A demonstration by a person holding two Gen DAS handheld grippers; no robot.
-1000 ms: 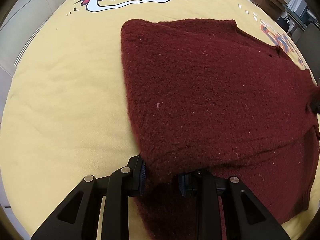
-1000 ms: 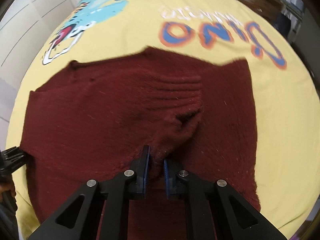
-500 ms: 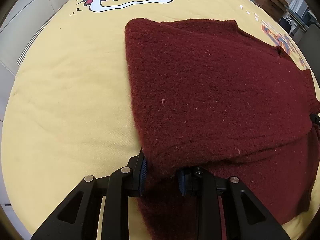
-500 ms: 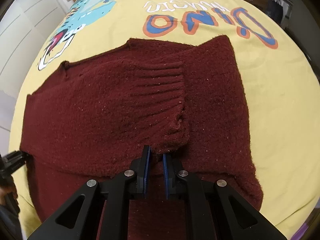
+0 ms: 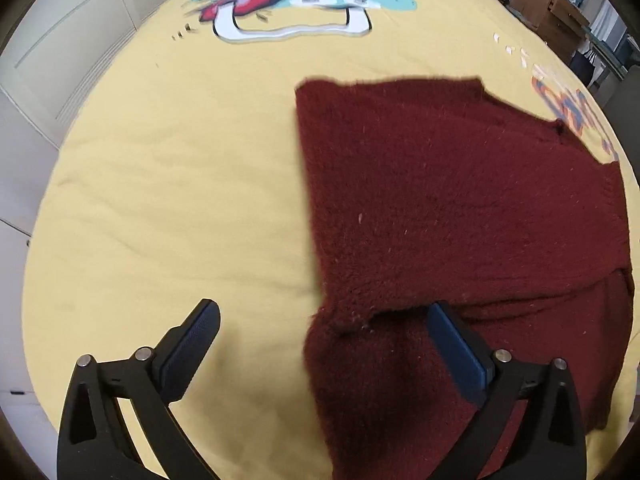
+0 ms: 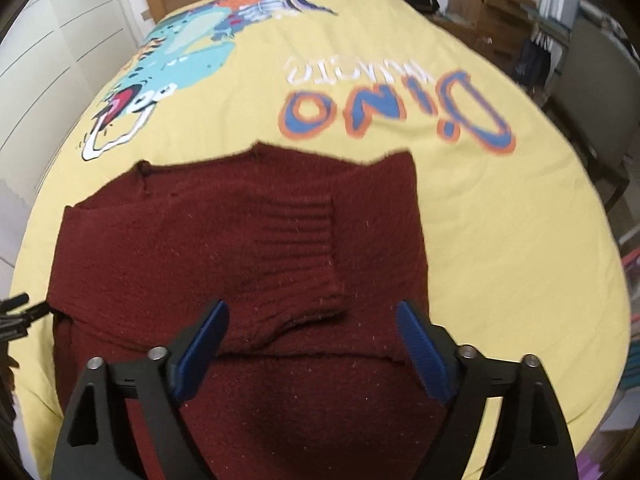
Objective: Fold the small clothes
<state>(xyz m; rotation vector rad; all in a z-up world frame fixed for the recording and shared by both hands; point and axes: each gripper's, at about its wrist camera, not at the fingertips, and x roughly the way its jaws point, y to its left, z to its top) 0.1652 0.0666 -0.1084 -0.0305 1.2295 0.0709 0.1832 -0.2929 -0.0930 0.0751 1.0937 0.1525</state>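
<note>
1. While the left tongs (image 5: 322, 318) hang above the bed in the left wrist view, their jaws stand wide apart; they have just been opening, and nothing is clamped.
2. The sweater (image 5: 460, 208), dark red knit, lies flat on the yellow sheet (image 5: 168, 200), ahead and to the right of these tongs.
3. The near left corner of the sweater's folded top layer sits between the jaws, close to the right pad (image 5: 456, 350). Whether that pad touches the knit cannot be told.
4. The left pad (image 5: 192, 340) is over bare sheet, apart from the sweater.
5. A dinosaur print (image 5: 304, 4) lies on the sheet far ahead of the tongs.
6. In the right wrist view, the right tongs (image 6: 312, 322) also stand with jaws wide apart; they too have just been opening, and no cloth is gripped.
7. The sweater (image 6: 200, 248) fills the area directly below and ahead of these tongs.
8. A ribbed cuff (image 6: 296, 248) of a folded sleeve lies on top of the sweater, just ahead of the gap between the jaws, free of both pads.
9. Blue-and-orange lettering (image 6: 396, 108) is printed on the sheet beyond the sweater.
10. At the left edge of this view, beside the sweater's edge, a black part of the left tongs (image 6: 16, 312) shows.
</note>
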